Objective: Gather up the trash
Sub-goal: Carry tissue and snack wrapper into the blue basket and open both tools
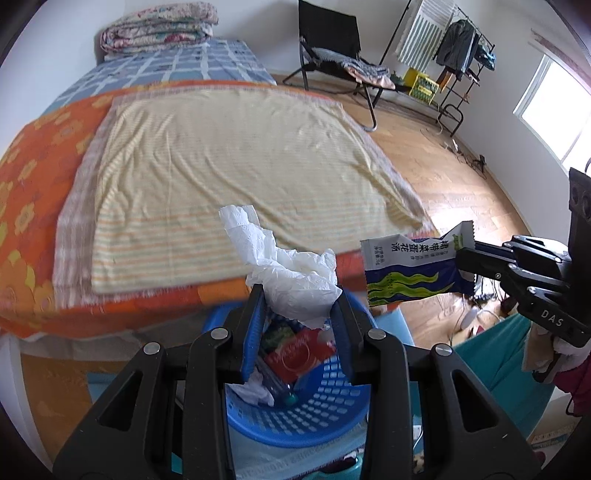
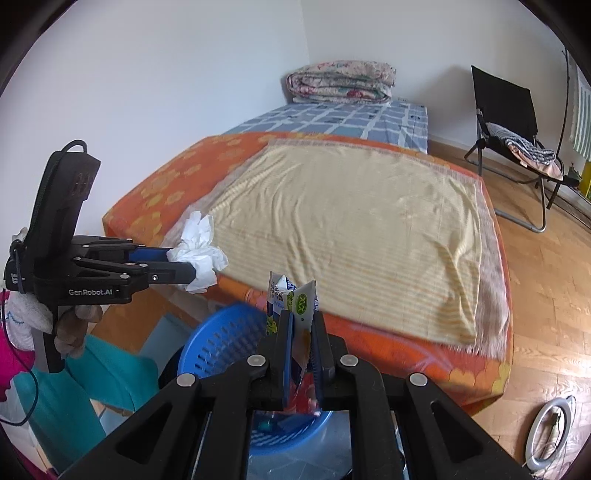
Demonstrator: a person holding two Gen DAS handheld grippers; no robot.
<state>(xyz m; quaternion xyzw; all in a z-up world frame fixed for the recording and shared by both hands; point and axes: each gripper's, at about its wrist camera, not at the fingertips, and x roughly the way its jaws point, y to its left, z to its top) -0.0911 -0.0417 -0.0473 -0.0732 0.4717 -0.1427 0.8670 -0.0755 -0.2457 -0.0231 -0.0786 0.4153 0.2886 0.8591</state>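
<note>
My left gripper is shut on a crumpled white tissue and holds it above a blue plastic basket. The basket holds a red packet and more tissue. My right gripper is shut on a blue, white and green snack wrapper above the basket's rim. In the left wrist view the right gripper holds the wrapper to the right of the basket. In the right wrist view the left gripper holds the tissue at left.
A bed with a yellow striped sheet and orange flowered cover lies just behind the basket. A folded quilt lies at its far end. A black folding chair and a clothes rack stand on the wood floor. Teal fabric lies beside the basket.
</note>
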